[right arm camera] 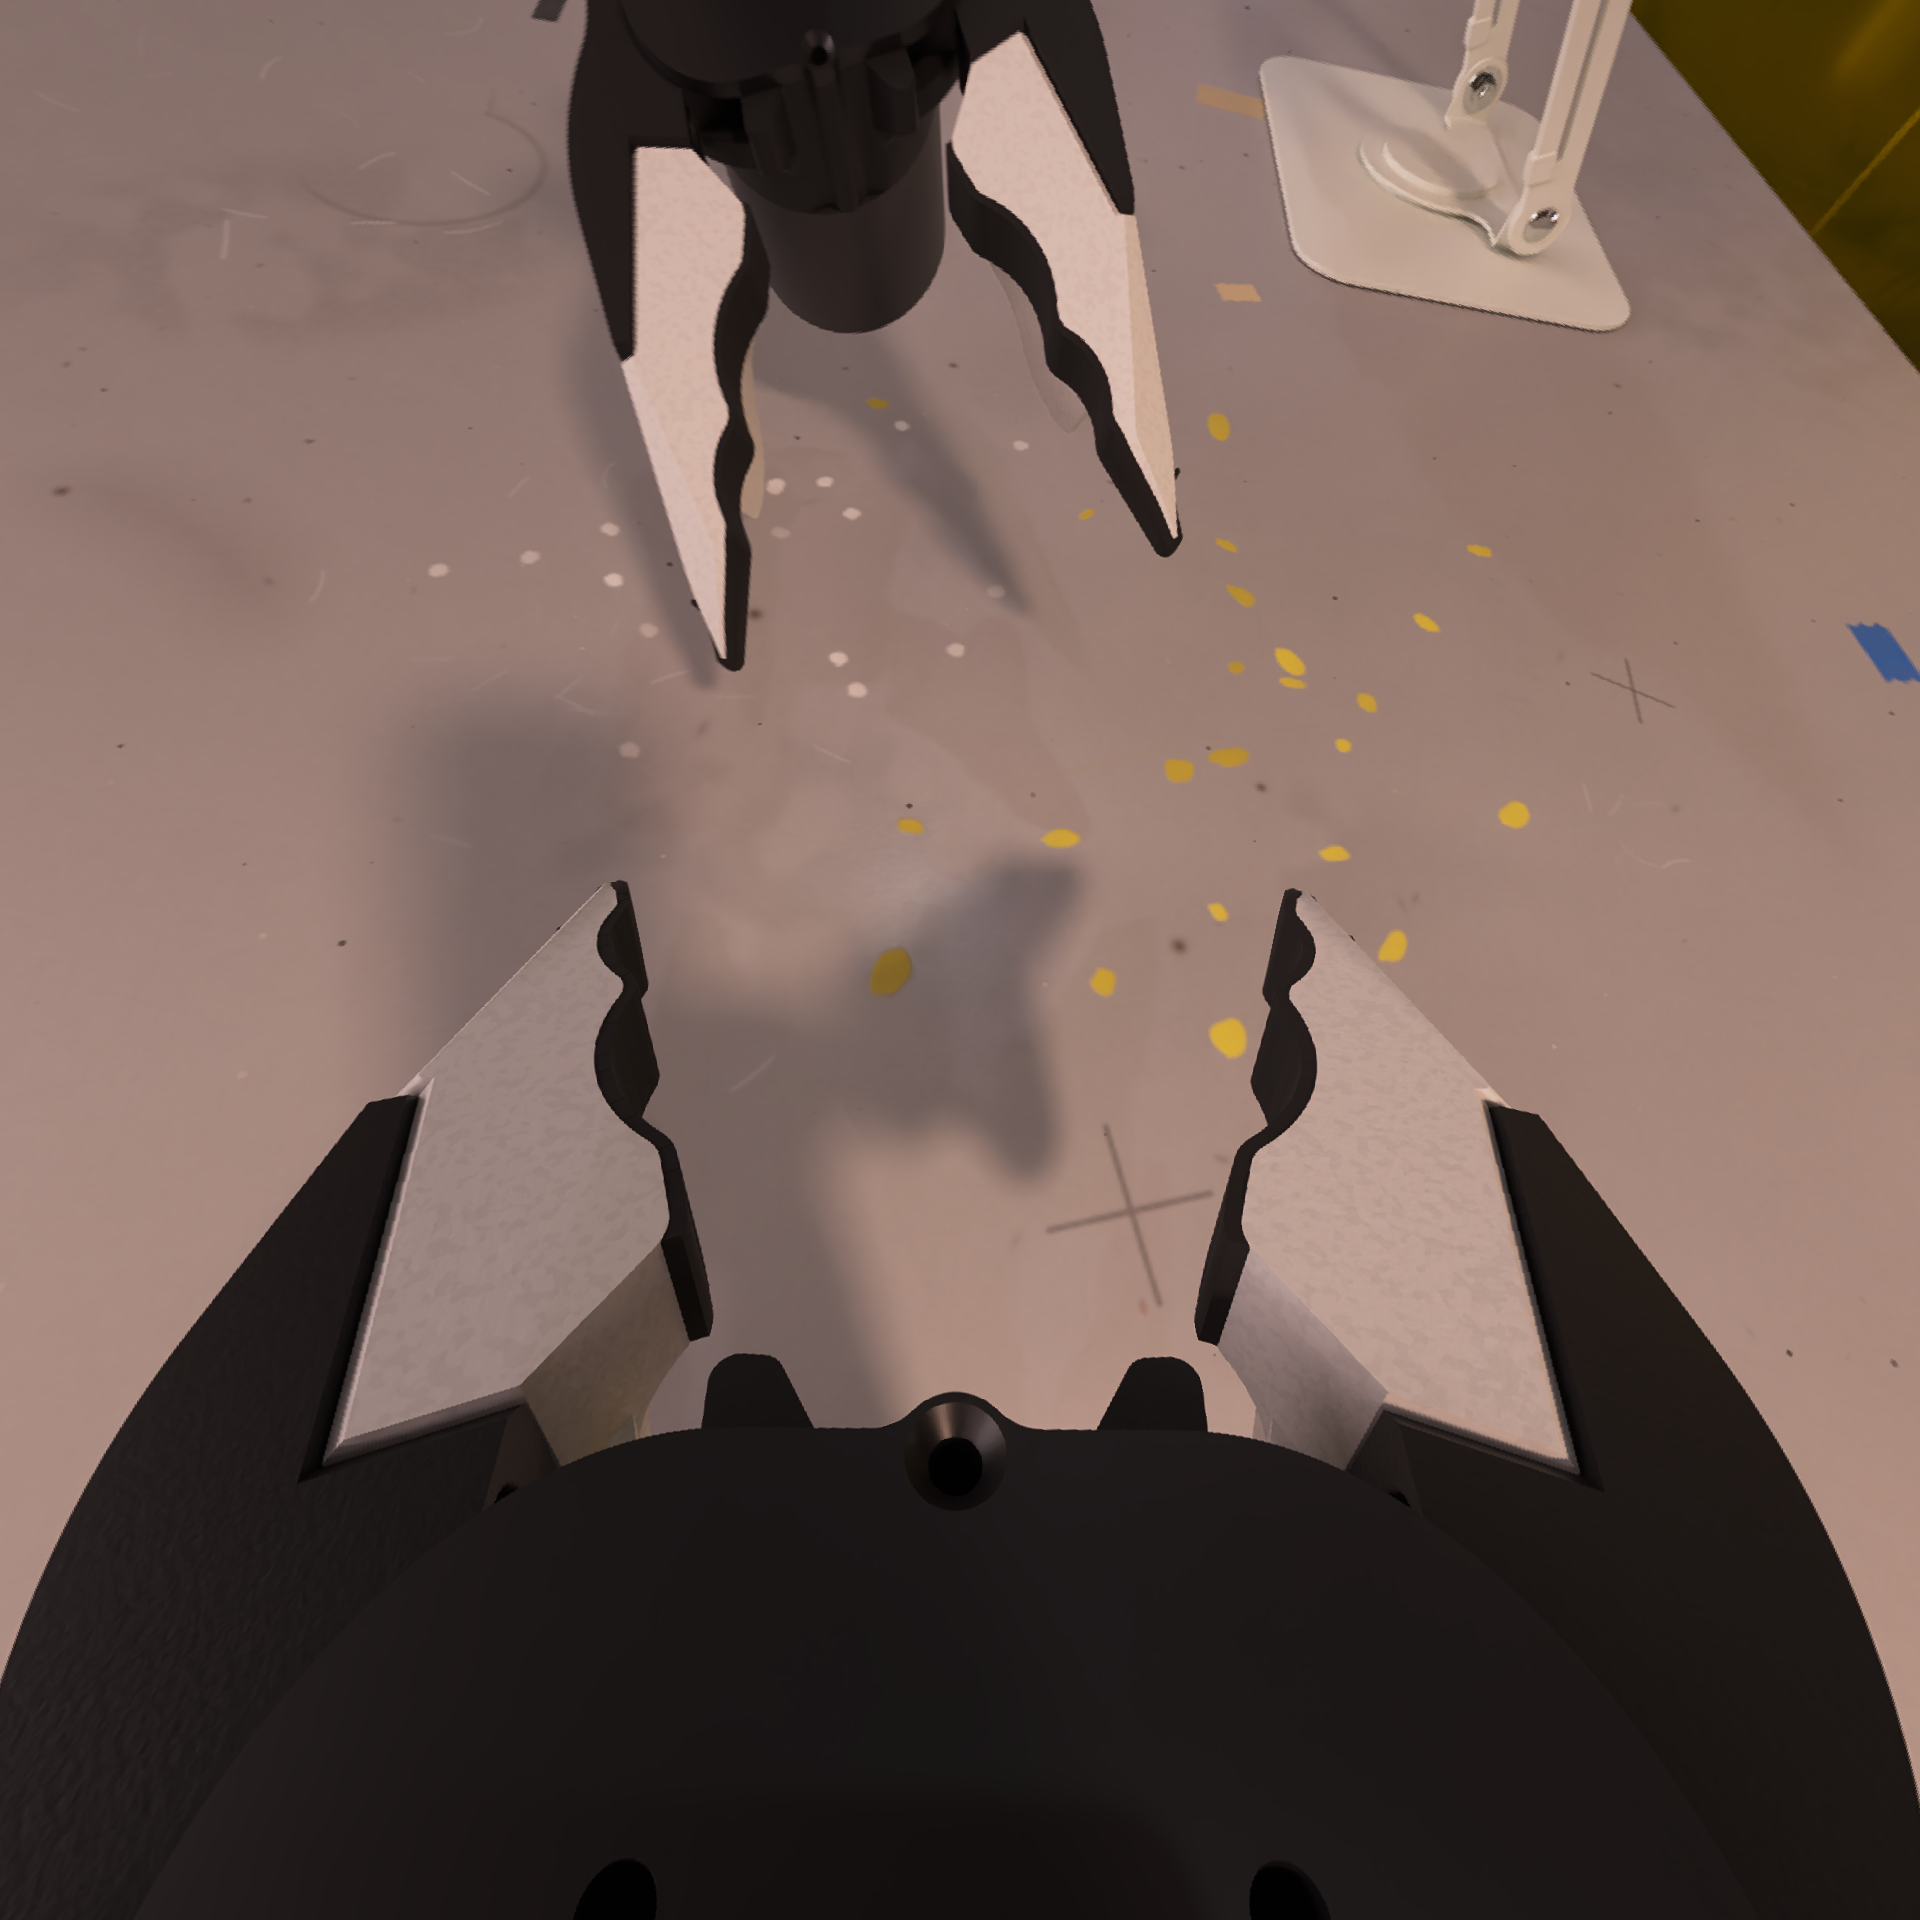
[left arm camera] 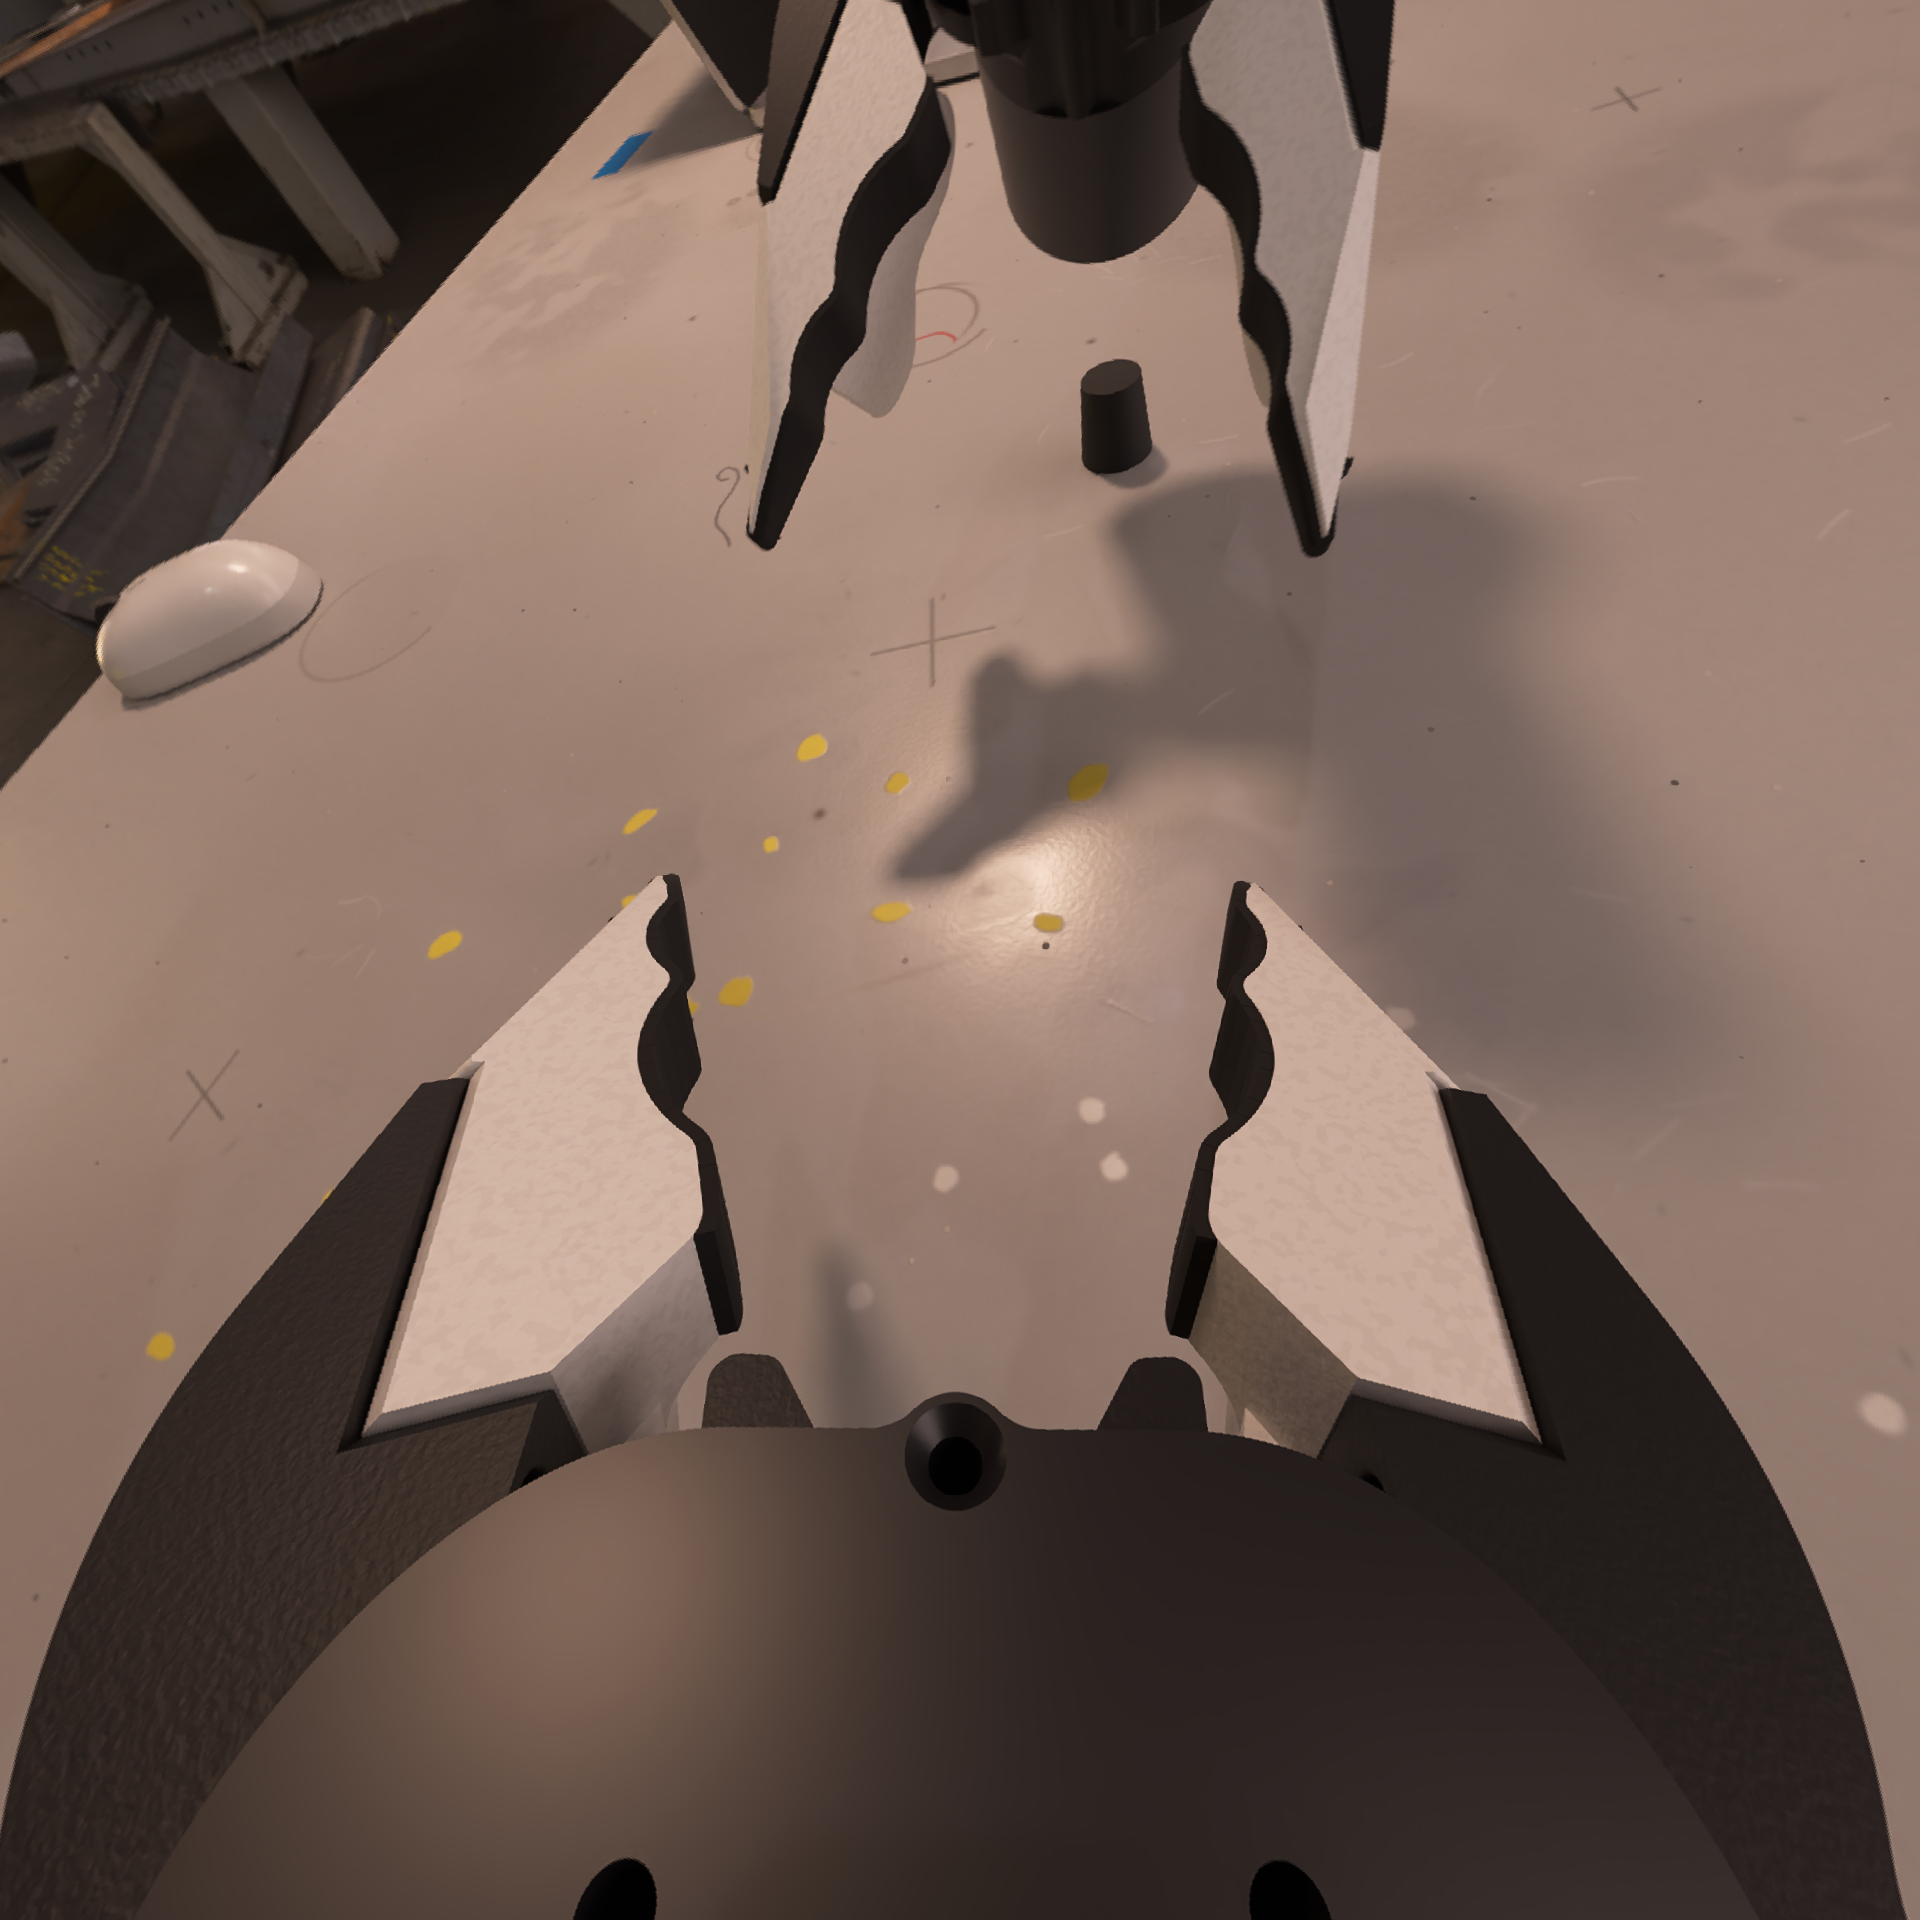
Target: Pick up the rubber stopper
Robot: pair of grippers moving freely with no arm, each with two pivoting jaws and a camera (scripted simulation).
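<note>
A small black tapered rubber stopper [left arm camera: 1115, 418] stands upright on the pale table in the left wrist view, far ahead of my left gripper [left arm camera: 956, 883]. My left gripper is open and empty above the table. My right gripper [left arm camera: 1039, 545] faces it there, open, tips down, with the stopper behind and between its two fingers, apart from both. In the right wrist view my right gripper [right arm camera: 954, 888] is open and empty, and the left gripper [right arm camera: 951, 608] shows opposite, open. The stopper is not visible in the right wrist view.
A white computer mouse [left arm camera: 208, 615] lies near the table's left edge. A white lamp base [right arm camera: 1444, 197] with its arm stands at the far right corner. Blue tape bits [left arm camera: 623, 154] [right arm camera: 1886, 652], yellow and white paint specks and pencil crosses mark the table.
</note>
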